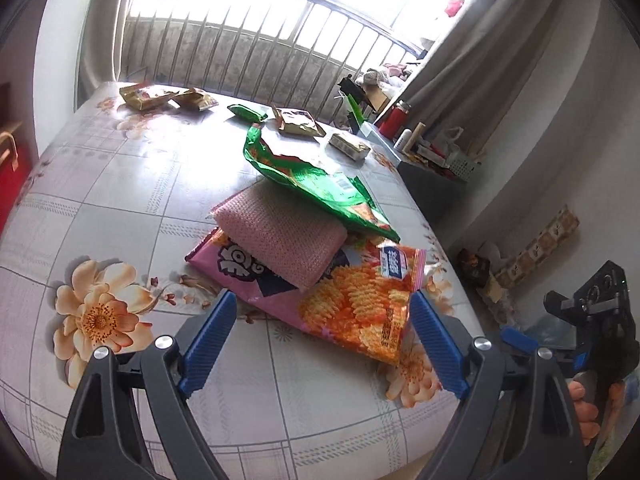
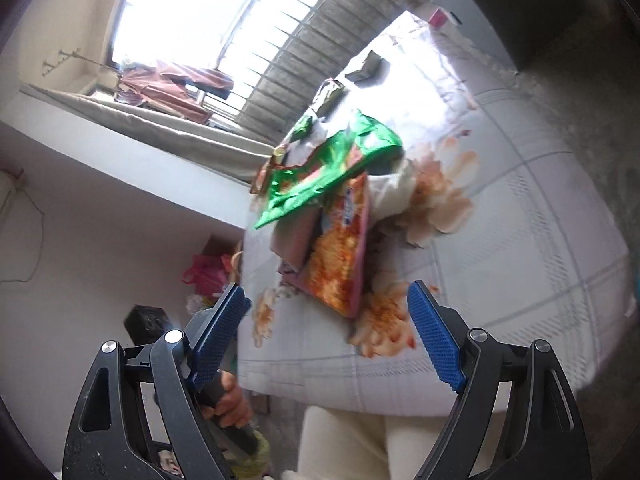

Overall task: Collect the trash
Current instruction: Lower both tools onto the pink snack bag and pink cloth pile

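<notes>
Our left gripper (image 1: 322, 344) hangs wide open just short of the orange-and-pink snack bag (image 1: 340, 300), which lies at the near edge of the floral tablecloth (image 1: 120, 184) under a pink scouring pad (image 1: 280, 236) and a green wrapper (image 1: 316, 180). Our right gripper (image 2: 328, 344), also wide, holds nothing. We should pinch the bag's near corner (the pad may slide off). More wrappers (image 1: 168, 98) lie far, by the barred window (image 1: 280, 52).

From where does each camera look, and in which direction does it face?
Left wrist: on the left tool, facing across the table to the window; the right tool's hand shows.
Right wrist: on the right tool, tilted, facing the table edge; a hand shows.
Shared: orange snack bag and green wrapper.
</notes>
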Demonstrator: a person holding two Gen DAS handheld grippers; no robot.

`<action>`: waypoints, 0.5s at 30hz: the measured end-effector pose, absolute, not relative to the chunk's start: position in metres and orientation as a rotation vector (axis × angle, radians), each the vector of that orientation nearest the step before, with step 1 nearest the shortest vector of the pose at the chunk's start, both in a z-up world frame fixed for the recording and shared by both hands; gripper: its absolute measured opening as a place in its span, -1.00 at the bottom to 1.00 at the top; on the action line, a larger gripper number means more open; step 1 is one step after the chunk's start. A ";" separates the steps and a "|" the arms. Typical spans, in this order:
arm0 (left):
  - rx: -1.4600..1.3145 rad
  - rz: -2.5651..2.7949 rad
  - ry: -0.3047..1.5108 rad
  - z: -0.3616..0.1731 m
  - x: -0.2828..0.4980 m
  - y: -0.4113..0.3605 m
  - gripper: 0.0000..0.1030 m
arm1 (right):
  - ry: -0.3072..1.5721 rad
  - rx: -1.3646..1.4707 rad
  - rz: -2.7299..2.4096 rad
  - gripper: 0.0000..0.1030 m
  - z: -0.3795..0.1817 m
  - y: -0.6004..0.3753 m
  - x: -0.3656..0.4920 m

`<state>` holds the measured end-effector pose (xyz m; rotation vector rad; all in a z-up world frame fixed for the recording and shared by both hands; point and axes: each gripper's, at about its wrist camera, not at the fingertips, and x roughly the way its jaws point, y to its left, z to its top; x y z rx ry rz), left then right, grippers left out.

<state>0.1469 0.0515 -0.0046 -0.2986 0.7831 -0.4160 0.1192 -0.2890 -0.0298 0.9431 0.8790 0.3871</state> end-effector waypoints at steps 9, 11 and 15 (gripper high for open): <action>-0.570 -0.409 0.911 -0.021 0.210 0.086 0.29 | 0.937 1.187 0.436 0.37 -0.045 -0.264 0.224; -0.697 -0.429 0.973 -0.035 0.221 0.093 0.12 | 0.958 1.236 0.419 0.33 -0.055 -0.259 0.241; -0.852 -0.448 1.047 -0.054 0.233 0.096 -0.02 | 0.997 1.277 0.380 0.29 -0.068 -0.255 0.258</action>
